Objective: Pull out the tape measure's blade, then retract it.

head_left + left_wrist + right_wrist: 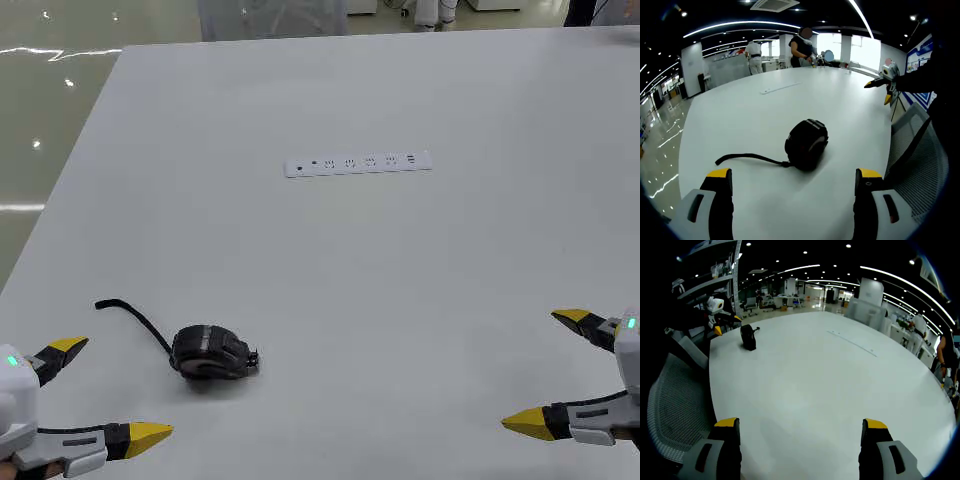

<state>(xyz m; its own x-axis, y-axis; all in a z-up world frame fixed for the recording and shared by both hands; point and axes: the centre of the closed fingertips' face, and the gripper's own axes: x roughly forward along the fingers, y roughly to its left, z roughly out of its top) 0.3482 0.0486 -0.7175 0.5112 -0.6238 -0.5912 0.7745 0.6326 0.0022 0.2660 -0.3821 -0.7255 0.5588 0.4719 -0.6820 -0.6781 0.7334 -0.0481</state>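
Tape measure [212, 352] is lying on the white table [400, 280], just ahead of the left gripper [127, 388] and roughly in line with the gap between its jaws. We see it touching neither jaw. Its black strap [747, 158] trails flat off the case toward that gripper's left jaw, so the strap is what lies nearest on that side. A small tab sticks out of the case on the side toward the right gripper [530, 369], too small to read further. Left gripper's jaws are spread wide and hold nothing. Same for the right gripper, which is well apart from the tape measure across bare tabletop. Power strip [358, 163] lies far beyond both grippers, mid-table. Mesh chair [675, 405] is at the table edge beside the right gripper.
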